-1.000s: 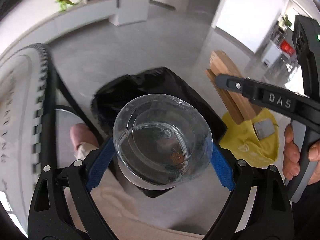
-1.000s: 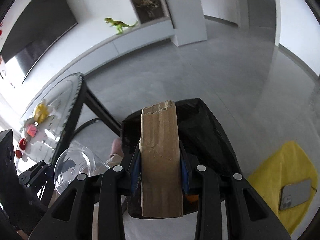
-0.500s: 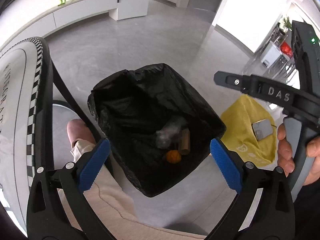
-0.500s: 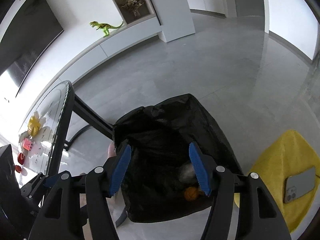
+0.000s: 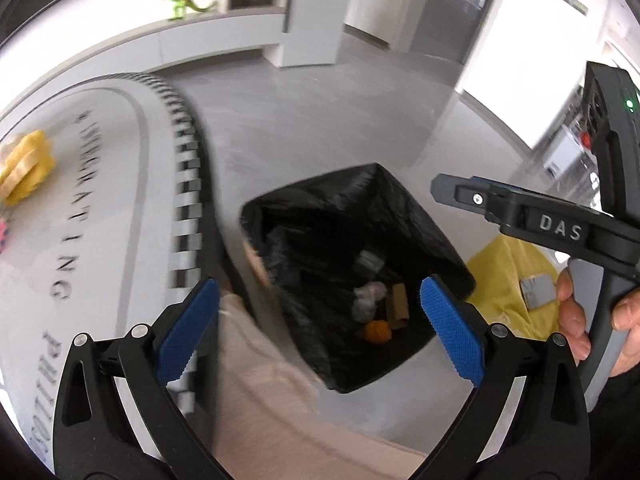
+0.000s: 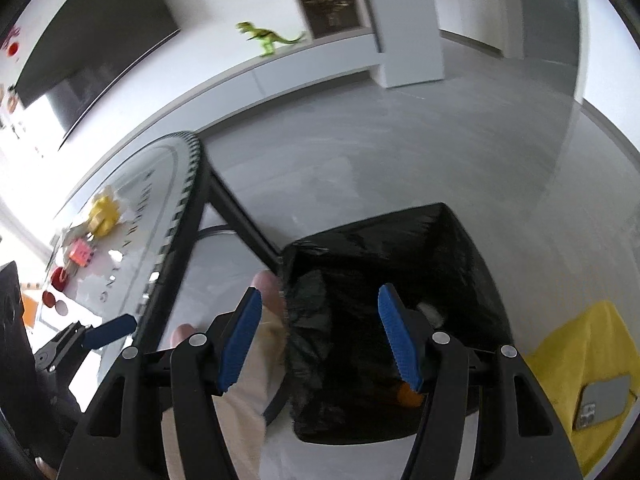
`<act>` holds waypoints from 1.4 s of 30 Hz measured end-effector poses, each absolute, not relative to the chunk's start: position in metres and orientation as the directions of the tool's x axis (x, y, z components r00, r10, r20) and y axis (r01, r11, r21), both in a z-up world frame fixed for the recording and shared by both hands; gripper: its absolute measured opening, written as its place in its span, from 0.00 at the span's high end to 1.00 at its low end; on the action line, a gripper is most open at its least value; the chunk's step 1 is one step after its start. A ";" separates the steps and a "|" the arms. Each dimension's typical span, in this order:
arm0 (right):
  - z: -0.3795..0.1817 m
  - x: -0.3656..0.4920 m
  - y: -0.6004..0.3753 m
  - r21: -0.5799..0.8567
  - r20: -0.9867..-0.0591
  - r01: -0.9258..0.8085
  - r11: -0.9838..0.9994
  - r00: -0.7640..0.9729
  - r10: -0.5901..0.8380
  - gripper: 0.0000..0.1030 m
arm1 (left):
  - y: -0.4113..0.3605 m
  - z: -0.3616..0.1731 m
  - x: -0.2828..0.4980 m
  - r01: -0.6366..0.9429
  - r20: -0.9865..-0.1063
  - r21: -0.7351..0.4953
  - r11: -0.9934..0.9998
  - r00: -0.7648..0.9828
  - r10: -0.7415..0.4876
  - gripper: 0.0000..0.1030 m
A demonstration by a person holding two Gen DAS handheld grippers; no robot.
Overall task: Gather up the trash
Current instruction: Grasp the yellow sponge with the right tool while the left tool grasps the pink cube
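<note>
While both claws hang empty above the black-lined bin (image 5: 352, 216) on the floor, left claw (image 5: 320, 330) fully spread, right claw (image 6: 320, 340) half open, swing them toward the desk (image 5: 104, 184) edge and its remaining litter, steering clear of the rim

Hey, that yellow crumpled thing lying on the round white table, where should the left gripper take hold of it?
Grip the yellow crumpled thing across its narrower middle, coming from above: it lies low on the round white table, leaving its top free. The left gripper is open, holding nothing.
</note>
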State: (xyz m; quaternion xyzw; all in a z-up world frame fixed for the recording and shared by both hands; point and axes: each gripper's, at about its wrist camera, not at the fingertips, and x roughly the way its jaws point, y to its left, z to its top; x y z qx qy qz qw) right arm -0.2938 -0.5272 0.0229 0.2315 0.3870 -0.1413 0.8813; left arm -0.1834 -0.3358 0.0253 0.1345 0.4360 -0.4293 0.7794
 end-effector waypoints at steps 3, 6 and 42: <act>0.029 -0.276 -0.510 0.297 -0.746 0.383 0.875 0.665 -0.038 0.40 | -0.314 0.029 -0.172 0.756 -0.787 -0.164 0.634 0.287 -0.546 0.06; 0.034 -0.256 -0.488 0.296 -0.742 0.322 0.899 0.671 0.004 0.40 | -0.288 0.034 -0.158 0.717 -0.778 -0.154 0.680 0.336 -0.531 0.06; 0.052 0.014 -0.305 0.164 -0.754 -0.166 0.973 0.614 0.232 0.33 | -0.116 0.023 0.017 0.310 -0.773 -0.138 0.941 0.560 -0.298 0.06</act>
